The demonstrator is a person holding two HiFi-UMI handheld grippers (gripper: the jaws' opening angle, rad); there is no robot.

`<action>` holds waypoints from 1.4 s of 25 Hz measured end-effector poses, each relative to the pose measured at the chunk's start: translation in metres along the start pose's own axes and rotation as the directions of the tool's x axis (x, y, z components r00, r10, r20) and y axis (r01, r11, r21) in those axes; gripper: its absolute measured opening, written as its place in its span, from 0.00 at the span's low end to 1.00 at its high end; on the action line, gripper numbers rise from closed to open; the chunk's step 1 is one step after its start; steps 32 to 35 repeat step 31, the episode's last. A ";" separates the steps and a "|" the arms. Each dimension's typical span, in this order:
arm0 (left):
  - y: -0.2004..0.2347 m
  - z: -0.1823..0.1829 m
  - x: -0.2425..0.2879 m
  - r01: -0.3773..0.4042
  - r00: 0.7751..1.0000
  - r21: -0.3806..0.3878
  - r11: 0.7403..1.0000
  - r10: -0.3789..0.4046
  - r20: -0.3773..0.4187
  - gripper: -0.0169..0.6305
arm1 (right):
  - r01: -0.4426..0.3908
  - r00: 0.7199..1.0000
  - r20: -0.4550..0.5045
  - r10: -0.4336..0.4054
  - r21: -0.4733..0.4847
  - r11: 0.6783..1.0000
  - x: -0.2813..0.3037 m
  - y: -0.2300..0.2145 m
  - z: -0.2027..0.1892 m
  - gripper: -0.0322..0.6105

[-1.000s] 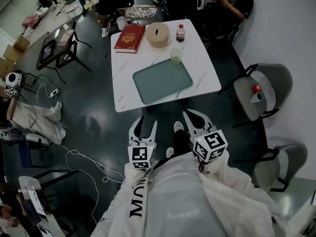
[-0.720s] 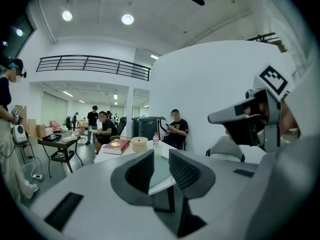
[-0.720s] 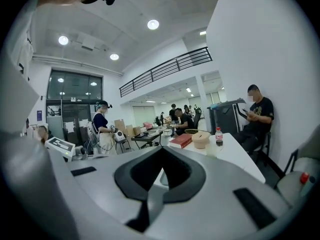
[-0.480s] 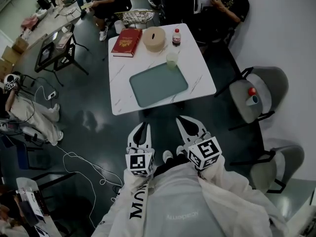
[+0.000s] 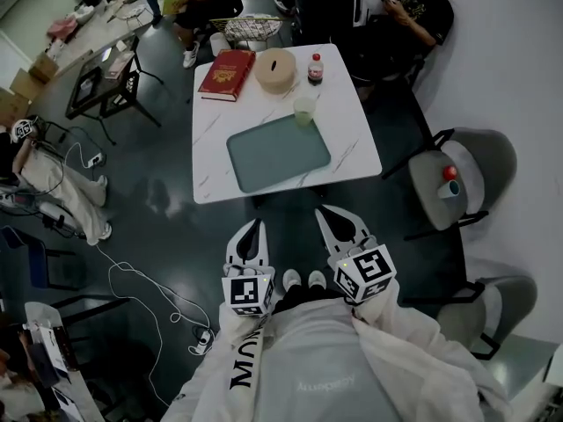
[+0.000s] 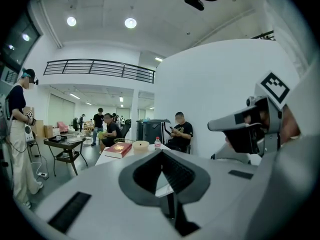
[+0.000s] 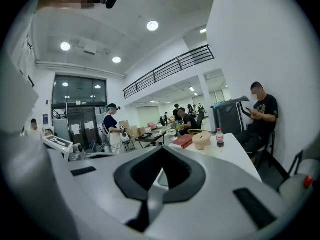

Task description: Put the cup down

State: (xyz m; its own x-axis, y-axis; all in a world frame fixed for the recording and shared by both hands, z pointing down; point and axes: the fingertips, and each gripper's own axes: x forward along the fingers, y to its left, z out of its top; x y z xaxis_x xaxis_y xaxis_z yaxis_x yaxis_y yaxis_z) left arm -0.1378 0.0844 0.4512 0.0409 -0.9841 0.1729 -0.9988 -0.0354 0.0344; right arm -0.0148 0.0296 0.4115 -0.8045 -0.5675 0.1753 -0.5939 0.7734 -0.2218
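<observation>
The pale green cup stands upright on the white marble table, just past the far right corner of the grey-green tray. Neither gripper holds anything. In the head view both are held low in front of the person's body, well short of the table's near edge. The left gripper has its jaws pressed together and empty, as its own view shows. The right gripper also looks shut and empty, its tips meeting in its own view.
At the table's far end lie a red book, a round tan box and a small red-capped bottle. A grey chair with a red ball stands to the right, and another chair is nearer. Cables trail on the dark floor at left. A person sits beyond the table.
The left gripper's jaws have closed from spread to together. The table has slid further up the head view, so both grippers now sit further back from it.
</observation>
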 end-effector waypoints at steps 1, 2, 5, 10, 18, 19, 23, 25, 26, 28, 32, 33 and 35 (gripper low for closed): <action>-0.003 0.001 0.002 -0.009 1.000 0.001 1.000 0.009 -0.003 0.05 | 0.001 1.000 -0.007 -0.001 -0.002 1.000 -0.001 -0.004 -0.002 0.06; -0.006 0.003 0.004 -0.015 1.000 0.003 1.000 0.015 -0.004 0.05 | 0.000 1.000 -0.012 0.000 -0.001 1.000 -0.003 -0.008 -0.003 0.06; -0.017 0.008 0.012 -0.013 1.000 0.028 1.000 0.013 -0.007 0.05 | -0.011 1.000 -0.016 0.011 0.009 1.000 -0.006 -0.017 -0.005 0.06; -0.025 0.016 0.019 -0.016 1.000 0.053 0.998 0.016 -0.008 0.05 | -0.025 1.000 -0.010 0.025 0.011 1.000 -0.008 -0.028 -0.002 0.06; -0.028 0.014 0.026 -0.018 0.999 0.050 0.999 0.020 -0.029 0.05 | -0.028 1.000 -0.007 0.028 0.034 0.999 -0.006 -0.037 -0.002 0.06; -0.027 0.014 0.026 -0.017 0.999 0.051 0.999 0.019 -0.030 0.05 | -0.027 1.000 -0.007 0.027 0.035 0.999 -0.005 -0.037 -0.002 0.06; -0.021 0.006 0.026 -0.028 0.998 0.043 0.999 0.030 -0.048 0.05 | -0.025 1.000 -0.008 0.025 0.035 0.999 -0.002 -0.038 -0.004 0.06; -0.018 0.005 0.025 -0.030 0.998 0.039 0.999 0.032 -0.050 0.05 | -0.021 1.000 -0.011 0.021 0.033 0.999 -0.001 -0.038 -0.004 0.06; -0.017 0.005 0.025 -0.029 0.998 0.038 0.999 0.031 -0.049 0.05 | -0.018 1.000 -0.012 0.018 0.032 0.999 0.000 -0.038 -0.004 0.06; -0.014 0.004 0.026 -0.027 0.998 0.034 0.999 0.029 -0.053 0.05 | -0.014 1.000 -0.012 0.015 0.032 0.999 0.002 -0.037 -0.003 0.06; -0.010 0.004 0.028 -0.022 0.998 0.037 0.999 0.024 -0.053 0.05 | -0.013 1.000 -0.013 0.013 0.030 0.999 0.006 -0.035 -0.003 0.06; -0.010 0.004 0.028 -0.022 0.998 0.037 0.999 0.024 -0.053 0.05 | -0.013 1.000 -0.013 0.013 0.030 0.999 0.006 -0.035 -0.003 0.06; -0.010 0.004 0.028 -0.022 0.998 0.037 0.999 0.024 -0.053 0.05 | -0.013 1.000 -0.013 0.013 0.030 0.999 0.006 -0.035 -0.003 0.06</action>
